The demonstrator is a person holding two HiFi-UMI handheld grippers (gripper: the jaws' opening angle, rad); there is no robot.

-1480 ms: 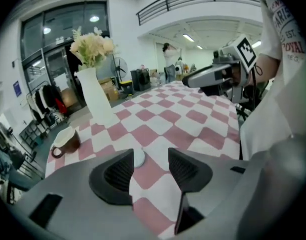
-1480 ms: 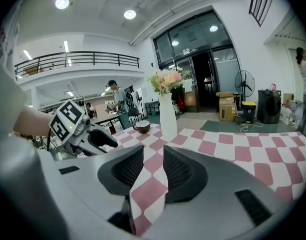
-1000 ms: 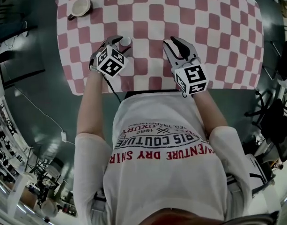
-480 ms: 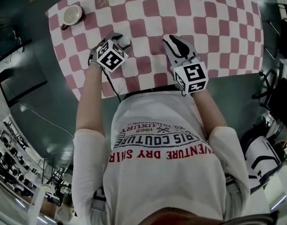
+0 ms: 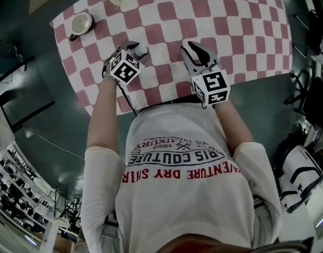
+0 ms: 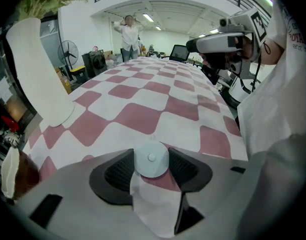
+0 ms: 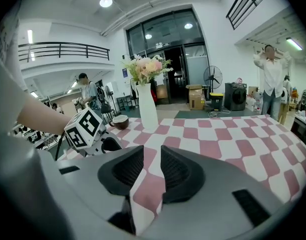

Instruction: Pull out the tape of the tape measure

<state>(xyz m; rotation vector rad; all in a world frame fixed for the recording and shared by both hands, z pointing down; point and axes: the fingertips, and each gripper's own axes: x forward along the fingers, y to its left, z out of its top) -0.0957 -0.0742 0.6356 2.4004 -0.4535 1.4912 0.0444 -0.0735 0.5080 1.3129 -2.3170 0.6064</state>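
Your left gripper (image 5: 135, 48) is near the front left part of the checked red and white tablecloth (image 5: 245, 30). Its jaws are closing at this moment, and the tape measure (image 6: 151, 159) stands between them. It is a small, round, pale case with a little button in the middle. In the left gripper view both ribbed pads touch its sides, so the claw has hold of it at about a middle opening. I can read no brand or label on the case. Your right gripper (image 7: 152, 165) is over the cloth to the right, apart from the tape measure. Its jaws are open by only a narrow gap. Between them you see nothing but the cloth below, so it holds nothing. The only writing I can read is on your white T-shirt (image 5: 187, 162), seen upside down from the head view: "DRY SHIR" in red, "COUTURE" in dark letters and "1962" under it; the rest is cut off or too small. A cup (image 5: 80, 22) stands near the far left corner of the cloth, and a white vase (image 7: 147, 106) with flowers (image 7: 145, 66) stands at the far edge beside it.
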